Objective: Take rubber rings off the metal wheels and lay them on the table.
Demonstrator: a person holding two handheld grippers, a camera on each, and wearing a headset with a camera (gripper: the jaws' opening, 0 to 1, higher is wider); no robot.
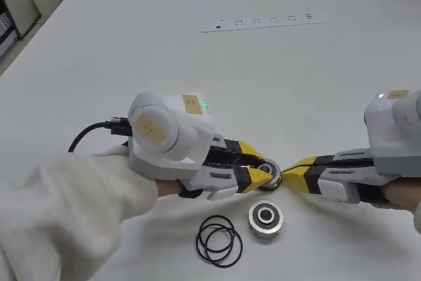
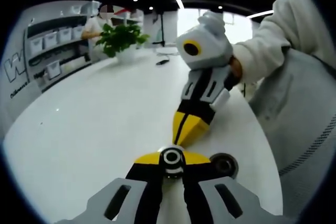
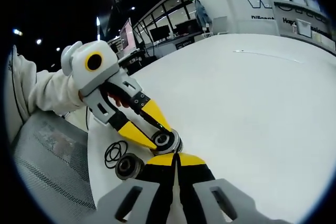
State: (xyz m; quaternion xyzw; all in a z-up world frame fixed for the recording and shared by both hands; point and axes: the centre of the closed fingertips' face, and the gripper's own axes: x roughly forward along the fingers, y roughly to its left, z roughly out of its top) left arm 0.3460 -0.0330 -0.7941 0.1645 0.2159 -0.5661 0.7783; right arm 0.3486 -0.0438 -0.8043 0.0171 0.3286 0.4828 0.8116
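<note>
Close to the near edge of the white table (image 1: 131,44), the left gripper (image 1: 260,166) holds a metal wheel (image 1: 269,174). Its yellow jaws are closed only as far as the wheel allows, and they clamp it from both sides. The right gripper (image 3: 176,159) meets this wheel from the opposite side. Its jaws are pressed fully together, with the tips touching the edge of the wheel. Probably they pinch a rubber ring there, but such a ring is too thin to see between them, so I cannot tell for sure.

A second wheel (image 1: 266,219) lies flat on the table just below the two grippers in the head view. To its left lie some loose rubber rings (image 1: 219,240), overlapping each other.

My judgement is that a ring is about to be pulled off the clamped wheel, and several things could go wrong here. If the right tips catch only a little of the rubber, it may slip out and snap back into place. If the pull is stronger than the left grip, the wheel may twist or jump out and fall on the things below. A stretched ring that comes free suddenly could also fly off the table.
</note>
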